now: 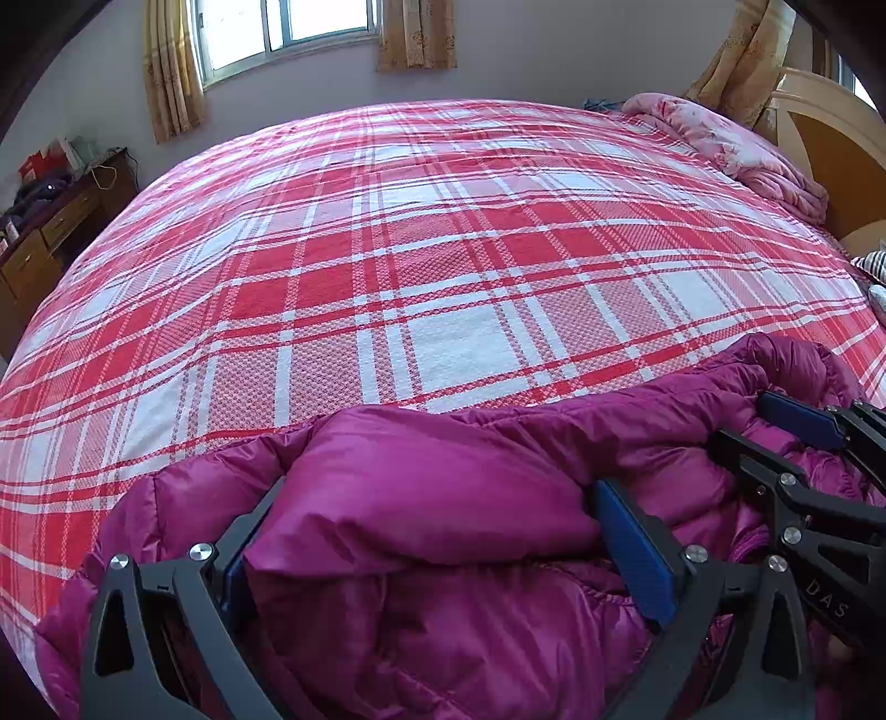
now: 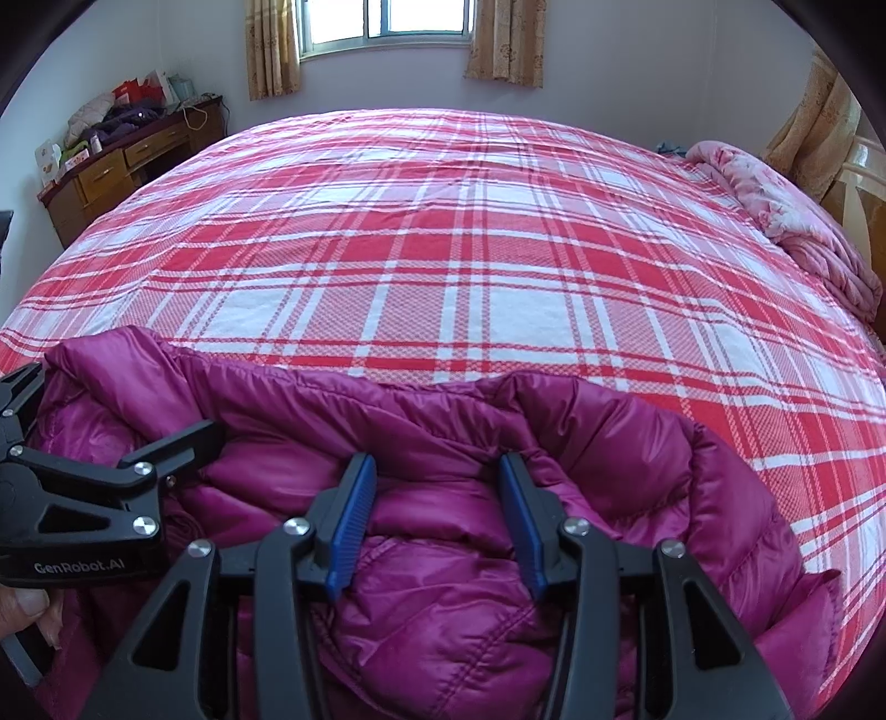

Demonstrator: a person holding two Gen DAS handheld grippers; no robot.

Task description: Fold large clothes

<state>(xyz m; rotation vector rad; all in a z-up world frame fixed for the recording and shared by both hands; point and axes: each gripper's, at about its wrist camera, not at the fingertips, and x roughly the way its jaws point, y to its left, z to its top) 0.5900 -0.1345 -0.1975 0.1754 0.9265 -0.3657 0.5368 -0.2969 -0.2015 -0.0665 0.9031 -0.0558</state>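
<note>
Lying crosswise on the bed (image 1: pixel 443 249), jacket (image 1: pixel 443 487) (puffy magenta) pinched by both tools.

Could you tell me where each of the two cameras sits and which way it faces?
Left wrist: on the left gripper, looking down over the magenta jacket; the right gripper shows at right.
Right wrist: on the right gripper, same heading; left gripper and a thumb at left.
Shared: jacket, plaid bed, window.
</note>
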